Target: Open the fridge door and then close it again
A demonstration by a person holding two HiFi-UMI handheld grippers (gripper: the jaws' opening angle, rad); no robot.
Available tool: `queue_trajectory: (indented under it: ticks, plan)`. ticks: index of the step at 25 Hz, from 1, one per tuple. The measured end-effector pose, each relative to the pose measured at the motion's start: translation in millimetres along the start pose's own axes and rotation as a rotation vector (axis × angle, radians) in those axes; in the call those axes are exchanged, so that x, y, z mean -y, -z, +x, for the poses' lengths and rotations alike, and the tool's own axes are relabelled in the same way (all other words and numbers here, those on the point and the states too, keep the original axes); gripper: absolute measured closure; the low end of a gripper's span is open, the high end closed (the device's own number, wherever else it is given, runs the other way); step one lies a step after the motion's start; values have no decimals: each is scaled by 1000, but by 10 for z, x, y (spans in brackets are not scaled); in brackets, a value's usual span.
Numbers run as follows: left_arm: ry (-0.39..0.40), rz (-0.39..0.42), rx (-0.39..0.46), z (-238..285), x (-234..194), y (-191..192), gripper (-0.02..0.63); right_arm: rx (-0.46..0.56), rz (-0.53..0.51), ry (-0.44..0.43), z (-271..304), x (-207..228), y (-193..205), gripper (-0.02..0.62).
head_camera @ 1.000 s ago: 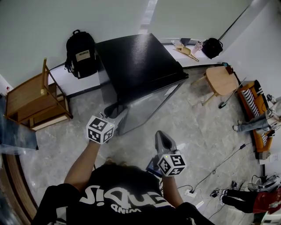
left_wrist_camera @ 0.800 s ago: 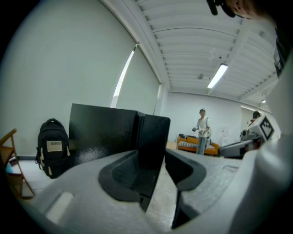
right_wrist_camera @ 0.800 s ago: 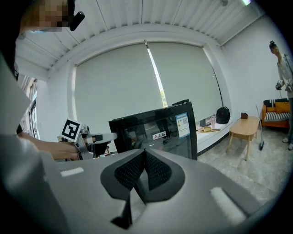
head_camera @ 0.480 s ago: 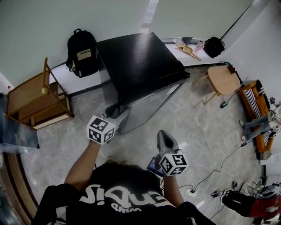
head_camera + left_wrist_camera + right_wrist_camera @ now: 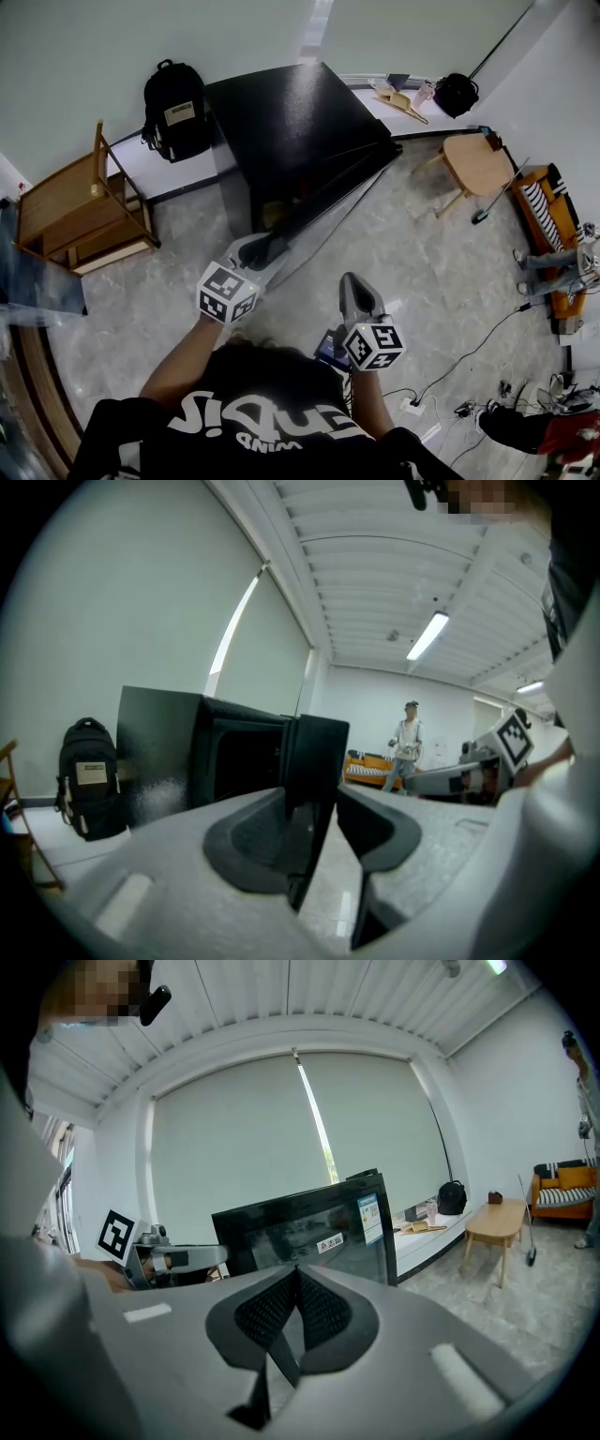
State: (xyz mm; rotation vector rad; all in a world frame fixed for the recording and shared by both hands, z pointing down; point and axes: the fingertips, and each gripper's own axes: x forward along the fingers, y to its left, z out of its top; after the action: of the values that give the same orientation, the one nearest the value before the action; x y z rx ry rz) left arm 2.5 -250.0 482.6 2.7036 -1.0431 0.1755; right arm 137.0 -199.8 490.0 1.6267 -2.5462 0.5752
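Observation:
A black mini fridge (image 5: 291, 122) stands against the wall, its door (image 5: 328, 202) swung partly out so a dark gap shows at the left. My left gripper (image 5: 267, 248) holds the door's free edge (image 5: 314, 761); the jaws are closing, with one pad on each side of the edge. The open cavity (image 5: 239, 761) shows behind the door in the left gripper view. My right gripper (image 5: 354, 286) hangs apart from the fridge, lower right of the door, with its pads (image 5: 298, 1312) shut together on nothing. The door's glossy front with stickers (image 5: 309, 1232) fills the right gripper view.
A black backpack (image 5: 175, 108) leans on the wall left of the fridge, beside a wooden chair (image 5: 80, 211). A wooden stool (image 5: 476, 167), an orange sofa (image 5: 544, 211) and floor cables (image 5: 450, 375) lie to the right. A person (image 5: 408, 747) stands far off.
The fridge door has swung outward from nearly closed, opening a gap. My left gripper came back toward the body with the door edge. The right gripper stayed put.

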Motion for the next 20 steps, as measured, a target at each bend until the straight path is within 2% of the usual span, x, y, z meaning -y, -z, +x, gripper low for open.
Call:
queue_trajectory:
  ticks: [7,20]
  plan:
    - [71,-18,-2,3,366,51,439,8,11,36,-239,65,42,598]
    - [156,-38,-13,30,756,115,462,19,30,86,-460,151,106,598]
